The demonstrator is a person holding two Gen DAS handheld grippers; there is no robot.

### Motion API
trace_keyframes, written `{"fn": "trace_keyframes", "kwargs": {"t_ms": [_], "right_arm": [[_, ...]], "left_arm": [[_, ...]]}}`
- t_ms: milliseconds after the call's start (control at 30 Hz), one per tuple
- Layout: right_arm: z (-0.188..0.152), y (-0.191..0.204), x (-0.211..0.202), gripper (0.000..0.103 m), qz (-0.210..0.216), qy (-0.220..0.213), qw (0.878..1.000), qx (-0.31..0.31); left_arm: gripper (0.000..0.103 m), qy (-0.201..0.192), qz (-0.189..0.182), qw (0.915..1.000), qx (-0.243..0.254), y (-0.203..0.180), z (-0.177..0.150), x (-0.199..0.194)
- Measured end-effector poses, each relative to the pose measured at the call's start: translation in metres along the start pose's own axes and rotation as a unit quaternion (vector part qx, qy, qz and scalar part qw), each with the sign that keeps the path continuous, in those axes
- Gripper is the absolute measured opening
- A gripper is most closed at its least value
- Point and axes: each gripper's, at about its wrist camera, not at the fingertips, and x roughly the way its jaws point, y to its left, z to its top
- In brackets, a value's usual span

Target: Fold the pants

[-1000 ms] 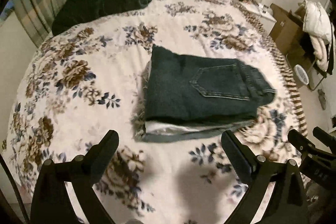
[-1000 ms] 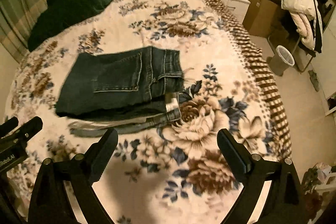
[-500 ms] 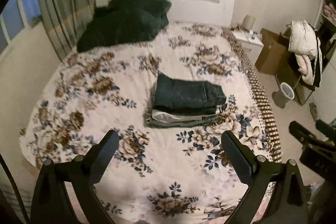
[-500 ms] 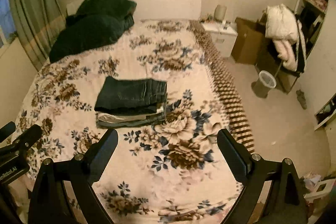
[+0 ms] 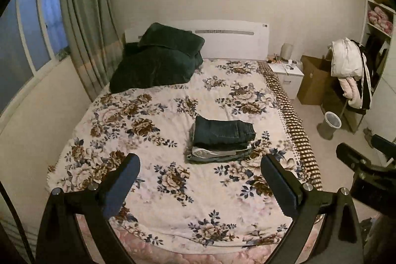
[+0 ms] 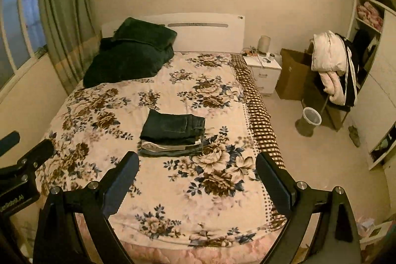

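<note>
Dark blue jeans lie folded in a neat stack on the floral bedspread, right of the bed's middle; they also show in the right wrist view. My left gripper is open and empty, well back from the bed's foot end. My right gripper is open and empty too, at the same distance. Each gripper shows at the edge of the other's view.
A dark green pillow and blanket lie at the head of the bed. A white nightstand, a cardboard box, a chair piled with clothes and a bin stand to the right. Curtains hang at left.
Both grippers have pulled far back and up from the folded jeans. The jeans now look small and the whole bed and room are in view.
</note>
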Motion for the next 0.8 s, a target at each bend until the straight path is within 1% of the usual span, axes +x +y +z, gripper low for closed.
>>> {"fn": "trace_keyframes", "kwargs": {"t_ms": [167,367,467,500,600,633,700,733,800], "right_arm": [[-0.008,0.009,-0.043,0.097,0.001,-0.012,1.000,-0.007],[-0.014,0.015,-0.070,0.097,0.001,-0.019,1.000,-0.005],[-0.014,0.015,-0.067,0.097,0.000,-0.018,1.000,-0.001],[-0.014,0.015,-0.068,0.097,-0.003,-0.019,1.000,0.001],[-0.008,0.014,-0.055,0.097,-0.001,-0.023,1.000,0.006],[-0.007,0.013,-0.052,0.099,0.002,-0.024,1.000,0.010],[-0.003,0.013,-0.039,0.101,0.005,-0.025,1.000,0.015],[-0.001,0.012,-0.033,0.101,0.005,-0.026,1.000,0.018],[0.004,0.012,-0.013,0.101,0.000,-0.022,1.000,0.021]], "left_arm": [[0.100,-0.003,-0.010,0.9999,-0.006,0.003,-0.006,-0.018],[0.100,-0.010,-0.018,0.9997,-0.012,0.008,-0.013,-0.034],[0.101,-0.015,-0.020,0.9995,-0.019,0.009,-0.015,-0.038],[0.103,-0.017,-0.020,0.9995,-0.019,0.010,-0.014,-0.037],[0.103,-0.017,-0.021,0.9994,-0.020,0.012,-0.012,-0.028],[0.103,-0.016,-0.019,0.9995,-0.021,0.012,-0.011,-0.024],[0.103,-0.017,-0.018,0.9995,-0.020,0.013,-0.010,-0.017],[0.103,-0.017,-0.011,0.9996,-0.019,0.012,-0.010,-0.011],[0.103,-0.017,-0.009,0.9997,-0.018,0.011,-0.008,0.001]]}}
